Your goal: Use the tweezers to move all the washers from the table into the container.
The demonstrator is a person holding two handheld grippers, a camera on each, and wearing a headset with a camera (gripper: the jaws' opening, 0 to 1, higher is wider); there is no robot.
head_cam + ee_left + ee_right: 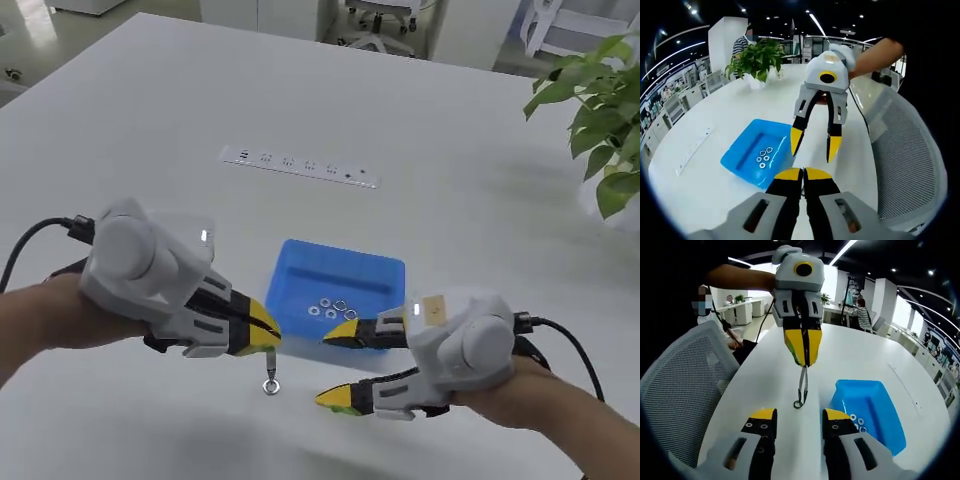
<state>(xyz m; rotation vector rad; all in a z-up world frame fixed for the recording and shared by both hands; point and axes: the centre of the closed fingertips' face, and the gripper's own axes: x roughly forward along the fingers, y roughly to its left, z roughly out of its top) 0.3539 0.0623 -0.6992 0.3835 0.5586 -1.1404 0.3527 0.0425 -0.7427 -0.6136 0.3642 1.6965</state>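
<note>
Washers [330, 308]: head view, several lie in the blue container [300, 255]; one washer [271, 386] is on the table [150, 130] just beside it, at the tweezers [270, 368] tips. Left gripper view: left gripper [803, 174] jaws pressed together. Right gripper view: it grips the tweezers; right gripper [794, 416] jaws apart, empty. Suggest a steady pinch and a straight lift to clear the rim.

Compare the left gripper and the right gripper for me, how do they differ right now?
The left gripper is shut on the tweezers; the right gripper is open, holding nothing. The left gripper sits by the blue container's near left corner; the right gripper sits by its near right corner. Both have black jaws with yellow tips.
</note>
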